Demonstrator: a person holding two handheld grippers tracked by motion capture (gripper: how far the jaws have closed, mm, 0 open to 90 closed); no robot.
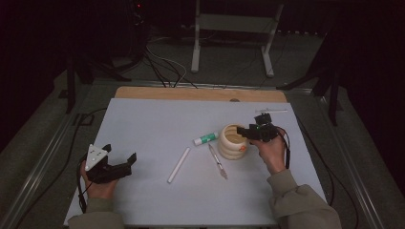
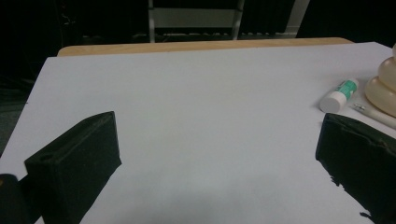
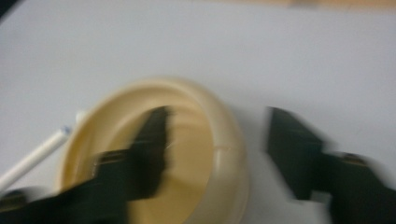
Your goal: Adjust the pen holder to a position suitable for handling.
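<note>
A cream ribbed cup (image 1: pixel 232 141) stands upright right of the table's middle. My right gripper (image 1: pixel 246 131) hovers at its near-right rim. In the right gripper view, my right gripper (image 3: pixel 218 114) straddles the cup's (image 3: pixel 116 112) wall, one jaw inside and the other outside; the jaws stand apart and do not press the wall. A glue stick (image 1: pixel 206 139) with a green label lies left of the cup. A white pen (image 1: pixel 178 165) and a thin clear pen (image 1: pixel 218 161) lie in front. My left gripper (image 1: pixel 119 152) rests open at the table's left, holding nothing.
The white board (image 1: pixel 157 119) covers a wooden table whose far edge (image 1: pixel 200 93) shows. In the left gripper view my left gripper (image 2: pixel 218 119) faces bare board, with the glue stick (image 2: pixel 340 94) and cup (image 2: pixel 385 88) at far right. A small thin item (image 1: pixel 271 111) lies at the back right.
</note>
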